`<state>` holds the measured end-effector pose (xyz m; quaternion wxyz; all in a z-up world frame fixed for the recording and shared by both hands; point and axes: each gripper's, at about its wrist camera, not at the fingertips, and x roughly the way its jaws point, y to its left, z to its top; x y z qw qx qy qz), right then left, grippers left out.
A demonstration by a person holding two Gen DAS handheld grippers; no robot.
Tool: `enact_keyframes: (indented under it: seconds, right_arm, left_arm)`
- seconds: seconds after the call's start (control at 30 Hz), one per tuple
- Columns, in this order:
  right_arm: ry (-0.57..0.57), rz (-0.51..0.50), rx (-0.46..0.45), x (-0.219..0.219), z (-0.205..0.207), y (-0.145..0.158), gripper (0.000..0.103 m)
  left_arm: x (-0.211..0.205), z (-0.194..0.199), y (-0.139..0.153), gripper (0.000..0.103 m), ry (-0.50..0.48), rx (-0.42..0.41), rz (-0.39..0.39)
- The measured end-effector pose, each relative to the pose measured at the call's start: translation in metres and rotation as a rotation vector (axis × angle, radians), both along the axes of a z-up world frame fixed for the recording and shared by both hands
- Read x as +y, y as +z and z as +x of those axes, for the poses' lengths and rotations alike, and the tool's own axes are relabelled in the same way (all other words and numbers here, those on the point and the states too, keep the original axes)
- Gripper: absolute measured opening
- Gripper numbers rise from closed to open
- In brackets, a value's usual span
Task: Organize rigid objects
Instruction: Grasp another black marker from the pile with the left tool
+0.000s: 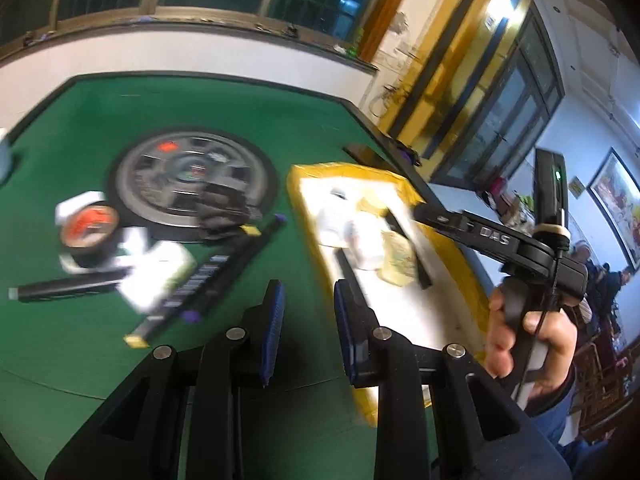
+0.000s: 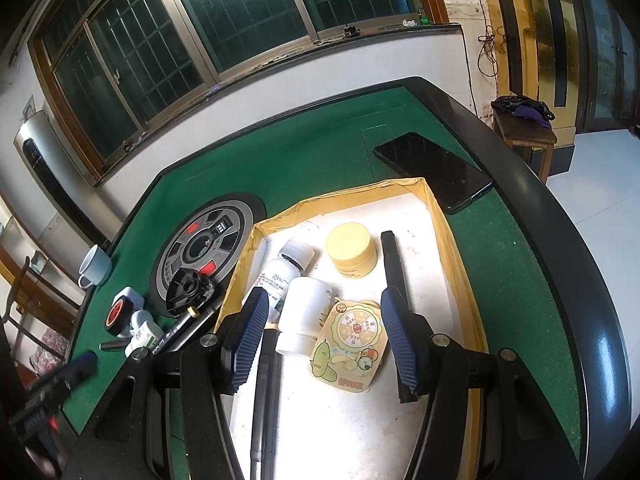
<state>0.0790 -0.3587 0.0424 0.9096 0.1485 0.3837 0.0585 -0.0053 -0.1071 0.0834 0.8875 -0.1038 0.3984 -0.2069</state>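
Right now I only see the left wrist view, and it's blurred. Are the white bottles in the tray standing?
Observer: No, both white bottles lie on their sides in the tray, side by side.
Operator: Is the right hand-held gripper holding anything?
Observer: No, the right hand-held gripper is open and empty above the tray.
Operator: Anything past the tray?
Observer: A black phone lies flat on the green table by the tray's far corner.

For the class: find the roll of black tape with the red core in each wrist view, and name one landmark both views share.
Left wrist view: the tape roll lies at the left, on the green table, blurred.
Right wrist view: the tape roll sits at lower left, beside small white containers.
Shared landmark: the round grey dial in the table's middle.
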Motion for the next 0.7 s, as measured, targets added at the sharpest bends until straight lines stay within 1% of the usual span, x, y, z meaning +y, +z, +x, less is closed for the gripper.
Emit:
enact_keyframes:
  seconds: [0.13,0.27,0.3,0.33,0.4,0.5,0.57,0.7]
  right_arm:
    - [0.004,0.004,0.002,0.001,0.0,-0.001,0.053]
    - [0.007,0.001,0.005,0.003,0.0,-0.001,0.053]
    - [0.007,-0.002,0.008,0.003,0.0,-0.002,0.053]
    - [0.007,-0.004,0.01,0.004,0.0,-0.002,0.053]
    - [0.005,-0.007,0.017,0.004,0.002,-0.004,0.053]
    - [0.003,-0.011,0.025,0.005,0.002,-0.006,0.053]
    - [0.003,-0.015,0.025,0.006,0.002,-0.006,0.053]
    - [0.001,-0.019,0.025,0.006,0.002,-0.007,0.053]
  left_arm:
    - [0.06,0.004,-0.002,0.023,0.096,-0.021,0.061]
    - [0.12,0.02,-0.015,0.023,0.166,0.011,0.114]
    - [0.131,0.025,-0.02,0.023,0.164,0.029,0.12]
    - [0.14,0.031,-0.025,0.023,0.142,0.049,0.121]
    - [0.153,0.042,-0.037,0.023,0.119,0.067,0.124]
    - [0.162,0.054,-0.049,0.023,0.052,0.07,0.09]
    - [0.165,0.064,-0.056,0.023,0.047,0.081,0.095]
    - [0.167,0.078,-0.072,0.023,0.041,0.131,0.087]
